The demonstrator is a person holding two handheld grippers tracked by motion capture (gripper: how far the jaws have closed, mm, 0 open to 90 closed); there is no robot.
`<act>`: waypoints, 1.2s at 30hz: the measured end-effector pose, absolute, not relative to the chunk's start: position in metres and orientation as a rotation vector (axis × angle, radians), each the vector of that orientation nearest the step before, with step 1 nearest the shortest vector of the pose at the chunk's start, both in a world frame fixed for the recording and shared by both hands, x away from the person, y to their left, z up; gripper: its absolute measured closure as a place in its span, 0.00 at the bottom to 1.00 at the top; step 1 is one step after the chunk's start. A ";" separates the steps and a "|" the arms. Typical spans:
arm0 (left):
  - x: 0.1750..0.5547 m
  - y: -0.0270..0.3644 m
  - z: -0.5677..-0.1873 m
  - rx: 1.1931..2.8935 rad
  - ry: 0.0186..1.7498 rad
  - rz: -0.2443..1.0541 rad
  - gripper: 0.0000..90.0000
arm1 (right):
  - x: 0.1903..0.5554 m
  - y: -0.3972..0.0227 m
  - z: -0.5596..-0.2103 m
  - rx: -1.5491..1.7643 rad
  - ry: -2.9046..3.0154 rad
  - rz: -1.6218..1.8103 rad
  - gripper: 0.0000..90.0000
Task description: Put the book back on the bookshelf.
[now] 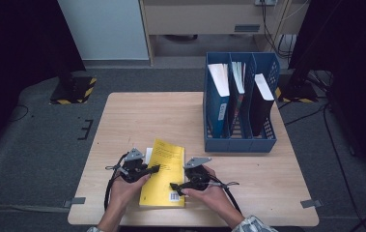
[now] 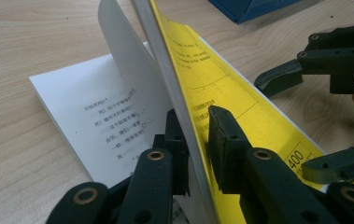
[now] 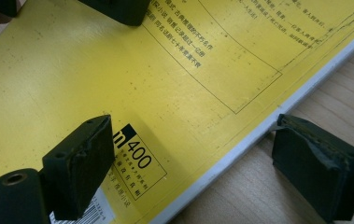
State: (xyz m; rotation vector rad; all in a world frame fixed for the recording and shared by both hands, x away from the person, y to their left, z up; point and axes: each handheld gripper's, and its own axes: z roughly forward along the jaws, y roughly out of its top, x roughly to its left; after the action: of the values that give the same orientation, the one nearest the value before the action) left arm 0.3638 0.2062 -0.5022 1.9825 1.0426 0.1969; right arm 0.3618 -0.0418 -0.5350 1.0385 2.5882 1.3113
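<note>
A yellow book [image 1: 168,162] lies on the wooden table [image 1: 132,121] near its front edge. My left gripper [image 1: 155,168] is at the book's left edge. In the left gripper view its jaws [image 2: 198,135] are shut on the yellow cover [image 2: 212,79] and a thin stack of pages, lifted off a printed white page [image 2: 86,102]. My right gripper [image 1: 173,186] stands open at the book's lower right corner. One of its pads [image 3: 83,163] hovers over the cover [image 3: 118,70]; the other is over the table beyond the book's edge.
A blue file organizer [image 1: 241,142] with three slots holding books stands at the table's back right. Bare wood lies behind and left of the yellow book. Dark floor and equipment stands surround the table.
</note>
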 end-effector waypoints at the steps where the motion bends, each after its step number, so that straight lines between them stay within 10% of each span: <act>1: 0.364 0.206 -0.501 1.981 1.036 0.204 0.89 | 0.362 -0.042 -0.535 1.038 2.590 1.315 0.14; 28: 0.352 0.211 -0.475 1.879 0.942 0.239 0.94 | 0.376 -0.040 -0.537 1.138 2.662 1.511 0.09; 36: 0.364 0.218 -0.501 1.961 1.035 0.204 0.75 | 0.377 -0.041 -0.538 1.153 2.642 1.533 0.11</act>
State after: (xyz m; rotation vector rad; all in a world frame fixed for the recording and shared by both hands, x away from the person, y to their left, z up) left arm 0.3645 0.2177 -0.5015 1.9612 1.0351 0.2036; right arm 0.3775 -0.0408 -0.5381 1.1527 2.6417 1.5333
